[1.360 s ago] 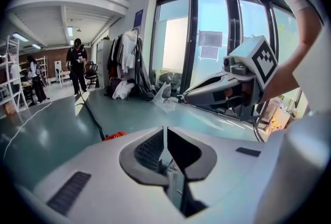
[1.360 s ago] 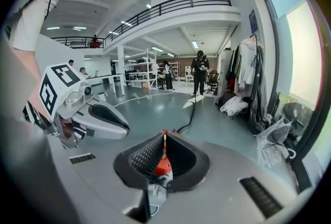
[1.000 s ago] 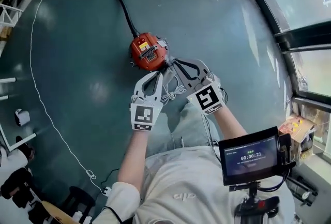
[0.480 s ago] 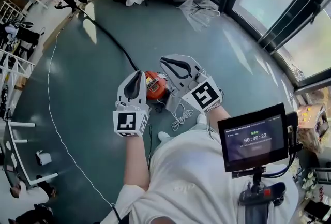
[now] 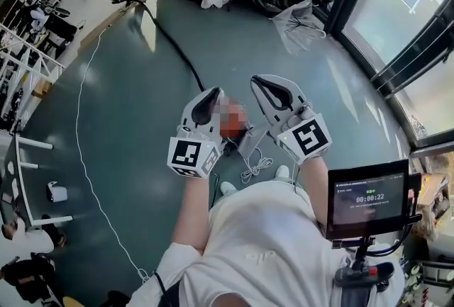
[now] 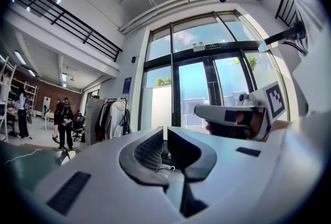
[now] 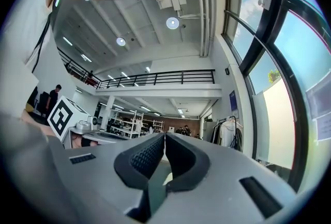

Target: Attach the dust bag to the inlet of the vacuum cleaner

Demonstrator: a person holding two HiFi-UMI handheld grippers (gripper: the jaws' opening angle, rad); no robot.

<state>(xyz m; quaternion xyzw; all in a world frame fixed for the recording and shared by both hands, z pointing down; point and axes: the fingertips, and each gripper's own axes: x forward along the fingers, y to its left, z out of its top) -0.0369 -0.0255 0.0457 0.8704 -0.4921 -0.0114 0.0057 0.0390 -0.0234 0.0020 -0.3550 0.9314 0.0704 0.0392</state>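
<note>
Both grippers have lifted away from the vacuum cleaner point(image 5: 228, 134) since a second ago, when I had their tips down against its red body; now they point up and forward above it.

Item 1: vacuum cleaner, red, on the green floor point(image 5: 128, 107), seen between and below the two grippers. Most of it is covered, and I can make out only its lower edge. I cannot tell its inlet or a dust bag from here.
Item 2: black hose point(image 5: 174, 50), running from the vacuum cleaner up and left across the floor.
Item 3: white cord point(image 5: 253, 169), loosely coiled on the floor just in front of my white shoes point(image 5: 228, 187).
Item 4: left gripper point(image 5: 215, 93) point(image 6: 164, 132), jaws closed together with nothing between them.
Item 5: right gripper point(image 5: 255, 79) point(image 7: 164, 137), jaws likewise pressed together and empty. It also shows in the left gripper view, with its marker cube point(image 6: 274, 101).
Item 6: monitor point(image 5: 365, 199) on my rig, lower right, showing a timer.
Item 7: collapsed umbrella point(image 5: 301, 18), lying near the glass doors point(image 5: 397, 1).
Item 8: thin white cable point(image 5: 78, 149), trailing over the floor at left, well apart from the vacuum cleaner.
Item 9: clothes rack point(image 6: 116, 117) and a person in black point(image 6: 64, 124), far off.
</note>
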